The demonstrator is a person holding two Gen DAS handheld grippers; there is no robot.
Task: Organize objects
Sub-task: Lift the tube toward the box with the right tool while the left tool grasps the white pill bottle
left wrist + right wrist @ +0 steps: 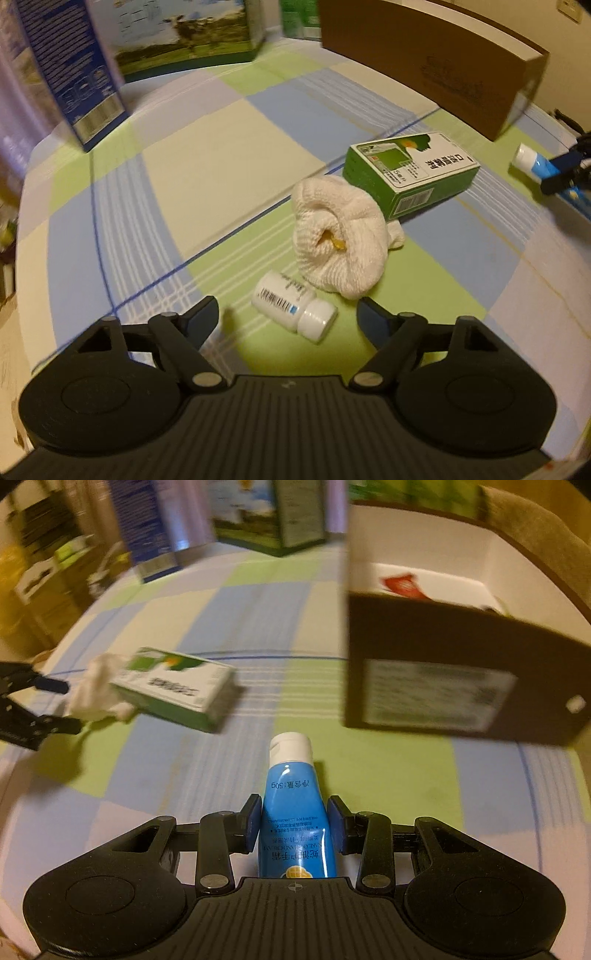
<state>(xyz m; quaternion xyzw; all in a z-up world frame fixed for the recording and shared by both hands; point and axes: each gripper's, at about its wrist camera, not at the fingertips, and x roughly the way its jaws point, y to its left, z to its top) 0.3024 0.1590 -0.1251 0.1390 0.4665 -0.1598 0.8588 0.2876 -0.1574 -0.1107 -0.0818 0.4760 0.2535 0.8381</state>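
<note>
- The surface under me is a checked cloth (229, 155) in pale blue, green, cream and lilac squares, crossed by thin blue lines.
- Beyond its far edge the left wrist view shows a cream wall; the right wrist view shows blurred clutter to the far left, too smeared to name.
- At the back stand a tall blue carton (70, 70) and a carton printed with a meadow scene (184, 37).
- An open brown cardboard box (461, 672), white inside, stands to the right; something red (400, 585) lies in it.
- My left gripper (287, 314) has its fingers spread wide, holding nothing, with a small white pill bottle (291, 304) lying on its side just ahead between them.
- Just behind the bottle sits a bunched white cloth (340, 238), touching a green and white medicine box (410, 171) lying flat.
- My right gripper (294, 821) is clamped on a blue tube (291, 812), white cap forward, near the brown box.
</note>
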